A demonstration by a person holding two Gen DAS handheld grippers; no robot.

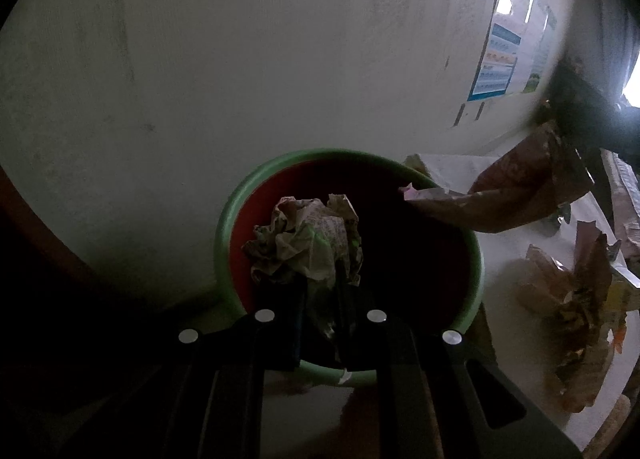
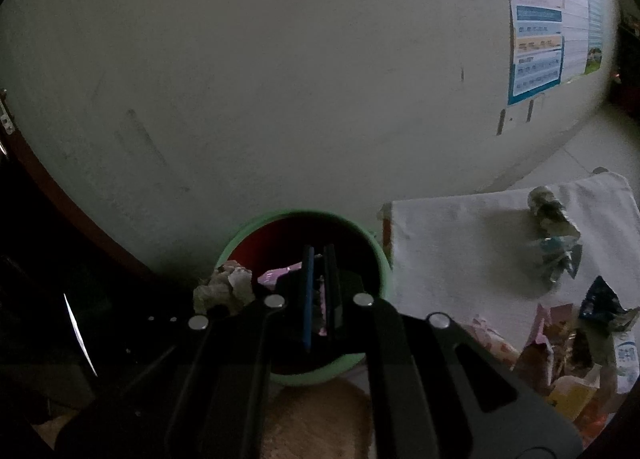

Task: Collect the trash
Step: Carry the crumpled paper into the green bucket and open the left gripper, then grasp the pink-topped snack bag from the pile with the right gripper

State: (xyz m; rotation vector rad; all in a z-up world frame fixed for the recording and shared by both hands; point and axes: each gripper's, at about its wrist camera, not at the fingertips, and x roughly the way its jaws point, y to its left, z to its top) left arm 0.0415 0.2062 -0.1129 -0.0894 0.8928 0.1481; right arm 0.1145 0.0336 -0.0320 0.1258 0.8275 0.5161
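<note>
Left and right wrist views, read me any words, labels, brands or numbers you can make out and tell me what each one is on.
None can be read.
Wall poster: coloured bands of print, too blurred.
Crumpled newspaper in the left gripper: lines of print, too small.
White packet on the table: blue characters, too blurred.
Pink wrapper in the right gripper: no text visible.

The bin (image 2: 382, 271) stands before the wall (image 2: 280, 79), with the table (image 2: 460, 235) of wrappers (image 2: 554, 235) just right.
</note>
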